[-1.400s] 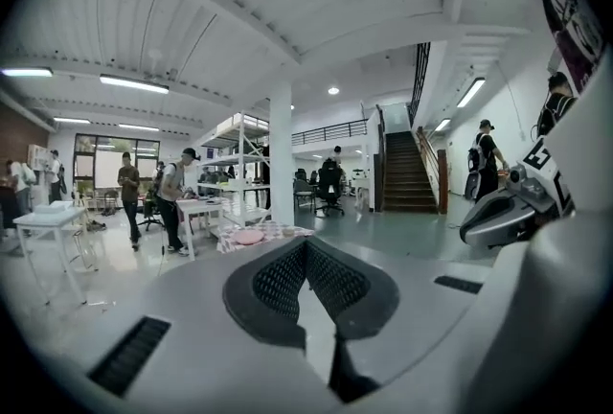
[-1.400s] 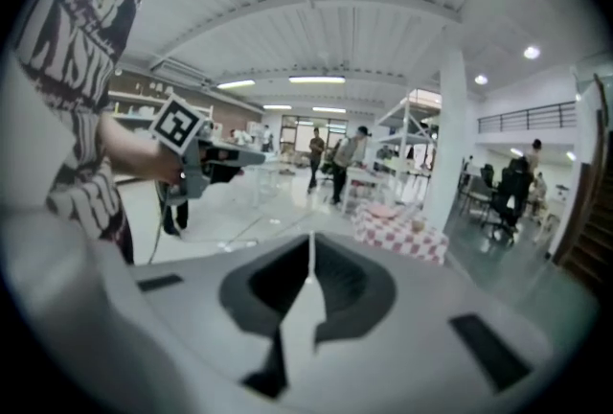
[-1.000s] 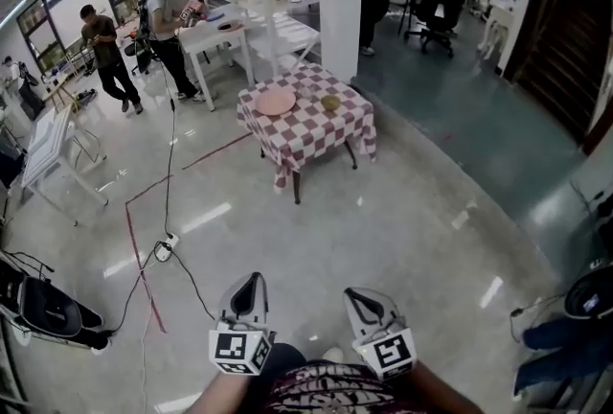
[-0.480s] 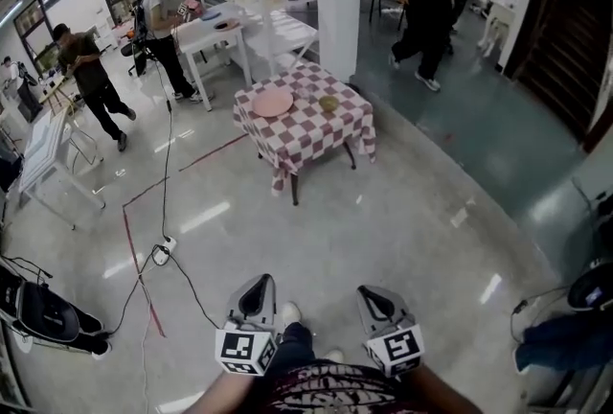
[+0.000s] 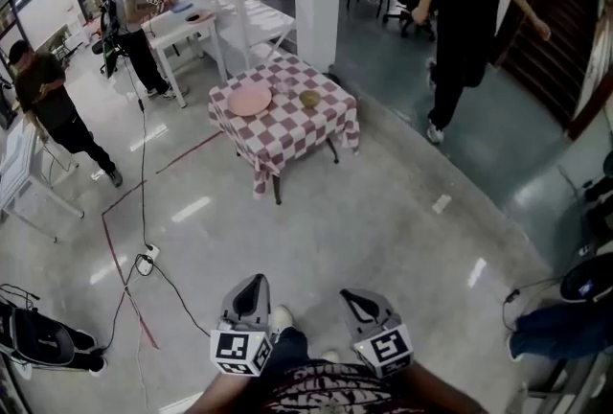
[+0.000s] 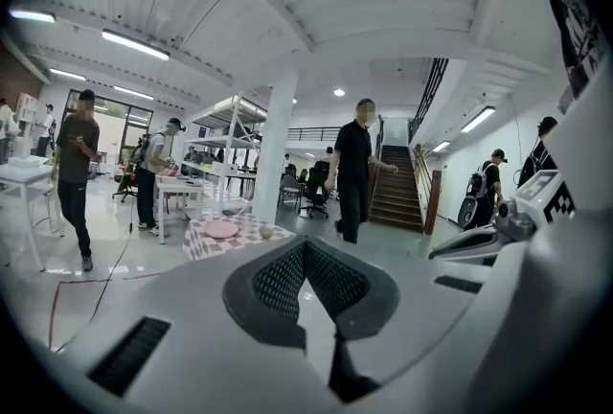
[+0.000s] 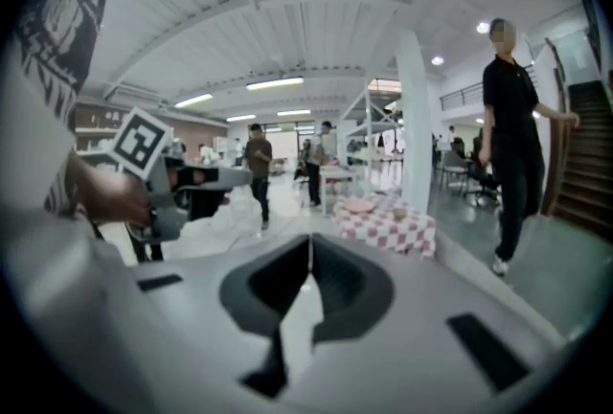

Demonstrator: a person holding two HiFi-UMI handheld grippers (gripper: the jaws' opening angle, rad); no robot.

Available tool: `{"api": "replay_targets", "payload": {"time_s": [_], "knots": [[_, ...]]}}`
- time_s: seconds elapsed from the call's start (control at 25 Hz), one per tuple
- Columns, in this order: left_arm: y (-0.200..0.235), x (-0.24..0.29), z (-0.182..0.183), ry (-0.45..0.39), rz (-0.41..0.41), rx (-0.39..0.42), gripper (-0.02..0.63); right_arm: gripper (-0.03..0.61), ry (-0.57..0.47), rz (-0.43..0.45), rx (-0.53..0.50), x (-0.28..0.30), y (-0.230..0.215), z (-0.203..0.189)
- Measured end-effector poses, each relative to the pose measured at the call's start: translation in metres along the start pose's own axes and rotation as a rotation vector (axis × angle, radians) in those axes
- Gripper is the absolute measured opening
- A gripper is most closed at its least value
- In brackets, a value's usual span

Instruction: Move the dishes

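Currently, no part of the task appears complete. Your left gripper [image 5: 255, 284] and right gripper [image 5: 354, 297] both have their jaws pressed together on nothing, held low over the floor [image 5: 383, 211] and well apart from the checkered counter [image 5: 287, 134]. The pink plate [image 5: 250, 100] and the small bowl [image 5: 309, 99] sit near each other on that counter, untouched. You have yet to reach the counter, grasp each dish and move it.

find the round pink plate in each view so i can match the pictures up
Head view: the round pink plate lies above centre, slightly left.
Left gripper view: the plate is small, left of centre.
Right gripper view: the plate is small, right of centre.
Shared landmark: the red-and-white checked tablecloth beneath it.
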State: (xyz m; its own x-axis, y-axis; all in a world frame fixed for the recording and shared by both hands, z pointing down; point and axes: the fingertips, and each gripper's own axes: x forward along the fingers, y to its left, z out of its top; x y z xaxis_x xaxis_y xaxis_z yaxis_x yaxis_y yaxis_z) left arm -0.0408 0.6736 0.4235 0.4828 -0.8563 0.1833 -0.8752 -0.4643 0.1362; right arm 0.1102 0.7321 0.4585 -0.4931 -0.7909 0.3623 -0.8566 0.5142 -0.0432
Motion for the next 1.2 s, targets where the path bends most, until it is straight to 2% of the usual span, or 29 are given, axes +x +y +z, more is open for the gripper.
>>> {"api": "replay_targets", "payload": {"time_s": [0.4,0.8,1.2], "knots": [[0.057,0.052,0.010,0.013,-0.043,-0.056,0.023,0.034,0.041,-0.012,-0.021,0.072,-0.008,0.029],[0.105,0.102,0.018,0.059,-0.130,-0.043,0.023,0.034,0.037,-0.039,-0.018,0.148,-0.015,0.064],[0.168,0.128,0.027,0.064,-0.143,-0.059,0.023,0.035,0.041,-0.038,-0.054,0.207,-0.005,0.092]]}}
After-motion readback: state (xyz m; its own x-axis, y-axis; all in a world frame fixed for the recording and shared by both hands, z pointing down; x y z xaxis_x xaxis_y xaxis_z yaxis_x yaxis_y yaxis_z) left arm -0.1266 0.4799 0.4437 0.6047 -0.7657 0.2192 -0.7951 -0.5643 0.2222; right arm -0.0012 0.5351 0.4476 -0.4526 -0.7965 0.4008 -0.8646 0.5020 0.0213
